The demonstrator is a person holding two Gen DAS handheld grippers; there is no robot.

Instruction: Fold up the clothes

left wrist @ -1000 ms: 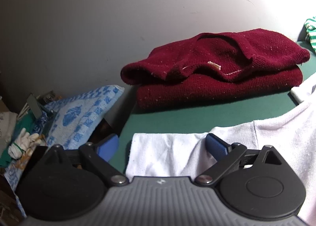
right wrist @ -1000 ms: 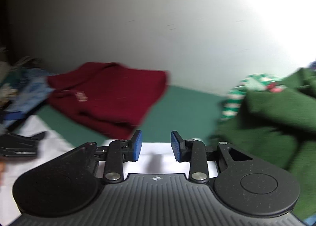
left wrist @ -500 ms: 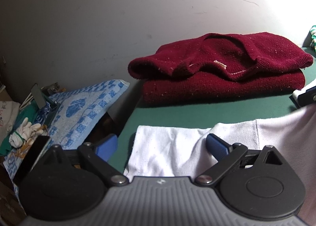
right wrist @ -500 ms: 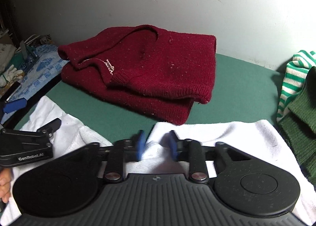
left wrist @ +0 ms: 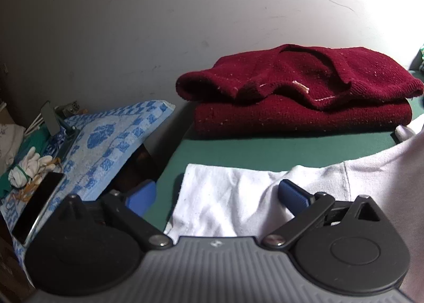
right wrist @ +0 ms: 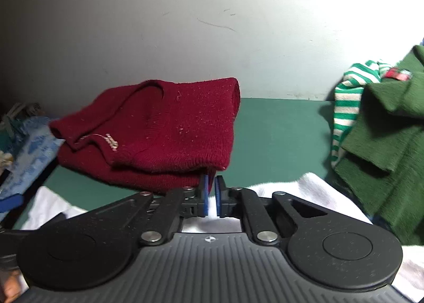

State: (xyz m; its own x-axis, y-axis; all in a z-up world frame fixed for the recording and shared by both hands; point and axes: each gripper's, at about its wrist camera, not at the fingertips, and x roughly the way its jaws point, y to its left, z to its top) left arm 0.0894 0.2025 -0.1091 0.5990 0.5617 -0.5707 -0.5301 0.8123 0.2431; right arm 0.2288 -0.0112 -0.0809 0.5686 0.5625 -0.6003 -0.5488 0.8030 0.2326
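A white garment lies flat on the green table. My left gripper stands open over its left end, and the cloth lies loose between the blue pads. My right gripper is shut on a pinched fold of the white garment at its far edge. A folded dark red sweater rests further back by the wall, also seen as the red sweater just beyond my right fingers.
A blue patterned towel covers clutter left of the table, with a dark phone and white gloves on it. A pile of green clothes and a green-striped one sit on the right.
My right gripper has closed from open onto the white cloth's edge and drawn it up. The cloth now rises at the right of the left wrist view. The left gripper stays open in place.
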